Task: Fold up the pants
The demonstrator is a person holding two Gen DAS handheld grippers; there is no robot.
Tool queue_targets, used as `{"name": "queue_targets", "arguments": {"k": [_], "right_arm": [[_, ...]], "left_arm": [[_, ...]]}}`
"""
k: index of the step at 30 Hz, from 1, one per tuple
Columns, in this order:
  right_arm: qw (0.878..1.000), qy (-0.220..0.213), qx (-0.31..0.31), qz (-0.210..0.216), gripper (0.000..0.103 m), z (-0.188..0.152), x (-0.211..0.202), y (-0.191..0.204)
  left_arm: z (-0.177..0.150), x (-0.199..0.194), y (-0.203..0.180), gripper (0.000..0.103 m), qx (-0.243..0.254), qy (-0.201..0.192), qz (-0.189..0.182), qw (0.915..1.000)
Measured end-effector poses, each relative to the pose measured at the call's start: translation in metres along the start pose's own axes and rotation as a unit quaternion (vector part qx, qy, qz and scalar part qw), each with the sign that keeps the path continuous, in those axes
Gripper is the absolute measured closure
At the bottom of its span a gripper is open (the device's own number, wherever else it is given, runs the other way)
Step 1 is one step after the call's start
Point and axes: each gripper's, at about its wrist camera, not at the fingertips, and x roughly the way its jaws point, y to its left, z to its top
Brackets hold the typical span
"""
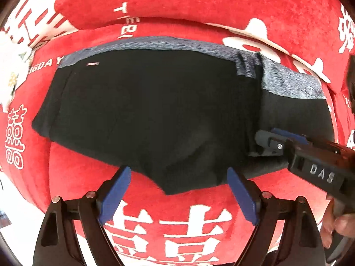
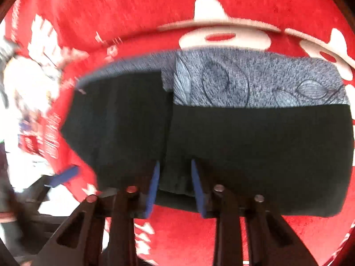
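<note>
Blue-padded fingers of the left gripper (image 1: pixel 178 196) are spreading wide at the near edge of the left wrist view, released and hovering over the red blanket (image 1: pixel 173 4) with white characters, just short of the pants' near hem. Black pants (image 1: pixel 144 110) are lying folded on that blanket, their grey patterned lining (image 1: pixel 286 82) showing along the far edge and at the right.

From the right in that view, the right gripper (image 1: pixel 264 140) is reaching onto the pants' right part; its tips are merging with the dark cloth, so their hold is hard to read there. The person's hand (image 1: pixel 337 228) is peeking in at the lower right, cut off by the frame.

Only the right wrist view (image 2: pixel 175 181) is showing those pads from behind: they are standing fairly close together with a fold of the black pants (image 2: pixel 255 144) between them, grasping it at the near edge. The lining's leaf drawing (image 2: pixel 255 84) is reading clearly here. Its left side is smearing with blur, where a blue pad of the left gripper (image 2: pixel 64 175) is just showing.
</note>
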Motion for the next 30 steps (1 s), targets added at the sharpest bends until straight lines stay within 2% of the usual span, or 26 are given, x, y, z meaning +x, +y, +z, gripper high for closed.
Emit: {"name": "queue_targets", "arguments": {"k": [2, 5, 9, 14, 18, 25, 30], "right_arm": [[1.000, 0.007, -0.012, 0.001, 0.075, -0.003, -0.003, 0.004], [0.999, 0.016, -0.014, 0.025, 0.075, -0.008, -0.009, 0.006], [0.999, 0.019, 0.030, 0.040, 0.074, -0.019, -0.026, -0.001], [0.998, 0.023, 0.052, 0.022, 0.053, -0.039, -0.048, -0.008], [0.997, 0.036, 0.064, 0.008, 0.052, -0.056, -0.054, -0.008], [0.995, 0.040, 0.088, -0.004, 0.041, -0.076, -0.058, 0.000], [0.996, 0.036, 0.082, -0.005, 0.037, -0.083, -0.059, 0.011]], "left_arm": [[0.000, -0.001, 0.005, 0.014, -0.003, -0.001, 0.002, 1.0000], [-0.001, -0.001, 0.008, 0.014, -0.003, 0.001, 0.003, 1.0000], [0.000, -0.007, 0.008, 0.014, 0.001, 0.000, -0.008, 1.0000], [-0.002, -0.017, 0.003, 0.014, 0.013, -0.007, -0.017, 0.9997], [-0.003, -0.023, 0.004, 0.014, 0.015, -0.009, -0.026, 0.9995], [-0.007, -0.027, 0.010, 0.014, 0.023, -0.001, -0.033, 0.9992], [-0.014, -0.025, 0.010, 0.014, 0.031, 0.003, -0.031, 0.9990]]}}
